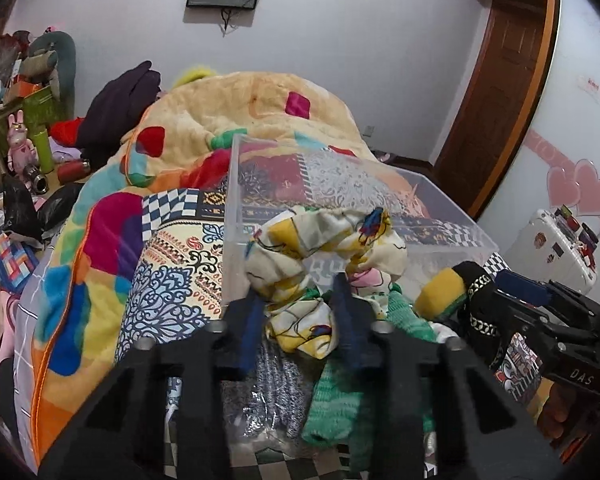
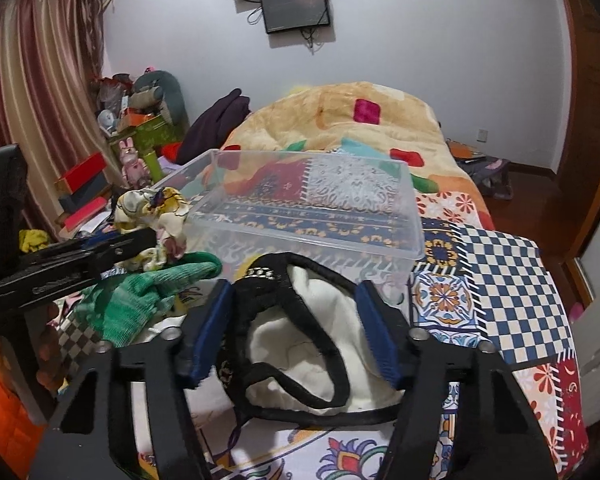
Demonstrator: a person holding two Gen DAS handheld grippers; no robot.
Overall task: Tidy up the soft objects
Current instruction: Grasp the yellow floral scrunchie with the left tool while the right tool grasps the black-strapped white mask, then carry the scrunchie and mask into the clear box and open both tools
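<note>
A clear plastic box point(image 1: 236, 216) stands empty on the patterned bedspread; it also shows in the right wrist view point(image 2: 414, 216). My left gripper point(image 1: 300, 300) is shut on a yellow-and-white floral scrunchie point(image 1: 324, 240), held up beside the box's near left corner; the scrunchie also shows in the right wrist view point(image 2: 152, 208). My right gripper point(image 2: 296, 320) is open, its blue pads on either side of a black-and-white fleece-lined item point(image 2: 300, 344) lying just in front of the box. A green knit piece point(image 2: 140, 300) lies between the grippers.
A thick beige blanket point(image 2: 340, 120) with coloured patches is heaped behind the box. A cluttered shelf with toys point(image 2: 136, 128) stands far left. A wooden door point(image 1: 496, 92) and white suitcase point(image 1: 556, 248) are on the right. A wall screen point(image 2: 296, 8) hangs above.
</note>
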